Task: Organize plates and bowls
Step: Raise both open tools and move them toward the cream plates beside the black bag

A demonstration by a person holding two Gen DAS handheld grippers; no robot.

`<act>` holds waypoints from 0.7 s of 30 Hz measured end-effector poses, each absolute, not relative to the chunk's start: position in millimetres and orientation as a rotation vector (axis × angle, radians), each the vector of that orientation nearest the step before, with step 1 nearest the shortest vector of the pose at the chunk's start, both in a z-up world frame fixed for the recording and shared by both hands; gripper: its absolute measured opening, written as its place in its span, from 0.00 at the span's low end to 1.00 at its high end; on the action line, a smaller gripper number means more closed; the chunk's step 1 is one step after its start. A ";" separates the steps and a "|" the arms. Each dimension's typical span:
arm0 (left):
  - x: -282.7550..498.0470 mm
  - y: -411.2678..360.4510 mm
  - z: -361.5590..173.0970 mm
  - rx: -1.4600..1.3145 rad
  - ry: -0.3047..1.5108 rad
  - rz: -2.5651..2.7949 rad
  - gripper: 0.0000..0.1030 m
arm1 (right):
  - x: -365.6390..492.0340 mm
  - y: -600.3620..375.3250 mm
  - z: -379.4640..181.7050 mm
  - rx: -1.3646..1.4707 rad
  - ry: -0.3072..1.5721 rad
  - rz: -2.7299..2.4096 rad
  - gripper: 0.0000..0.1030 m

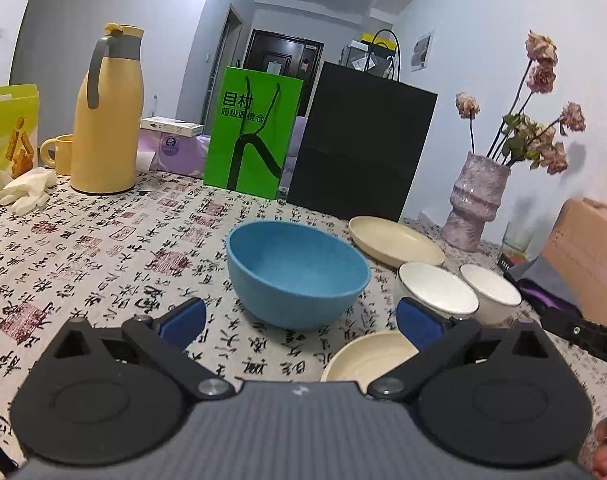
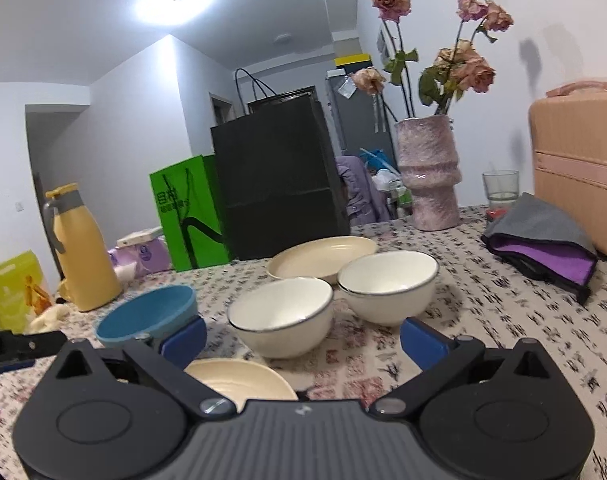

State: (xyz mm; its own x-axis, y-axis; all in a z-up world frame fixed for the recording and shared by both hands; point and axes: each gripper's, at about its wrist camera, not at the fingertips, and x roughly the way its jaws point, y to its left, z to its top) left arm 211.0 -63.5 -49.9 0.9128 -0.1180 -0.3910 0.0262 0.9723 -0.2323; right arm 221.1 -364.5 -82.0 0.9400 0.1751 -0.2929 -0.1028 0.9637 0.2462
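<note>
We've got both the left gripper (image 1: 299, 320) and right gripper (image 2: 303, 340) spread wide and empty, blue bowl (image 1: 297, 272) at 12 o'clock, white bowls (image 2: 281, 316) crowded close (clipping a neighbour's rim seems the likely failure).

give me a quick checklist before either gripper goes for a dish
1. Left gripper open and empty: ok.
2. Right gripper open and empty: ok.
3. Blue bowl upright on the tablecloth, straight ahead of the left gripper: ok.
4. Two white bowls upright, side by side, nothing inside: ok.
5. Far cream plate lies flat behind the white bowls, free of the black bag: ok.
6. Near cream plate is partly hidden under the grippers, so its full rim: cannot tell.
</note>
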 end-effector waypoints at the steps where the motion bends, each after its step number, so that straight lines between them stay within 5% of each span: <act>1: 212.8 -62.8 -46.7 -0.230 0.417 -0.077 1.00 | 224.1 -363.4 -77.4 0.222 0.317 0.147 1.00; 21: 255.2 -66.2 26.0 -0.247 0.353 -0.088 1.00 | 311.9 -378.3 -0.8 0.251 0.349 0.138 1.00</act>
State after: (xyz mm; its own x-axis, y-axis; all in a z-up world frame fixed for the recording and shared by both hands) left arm 255.2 -66.2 26.0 0.9348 -0.1281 -0.3314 0.0422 0.9661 -0.2546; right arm 311.9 -378.3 -0.8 0.9309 0.1760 -0.3200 -0.0900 0.9598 0.2659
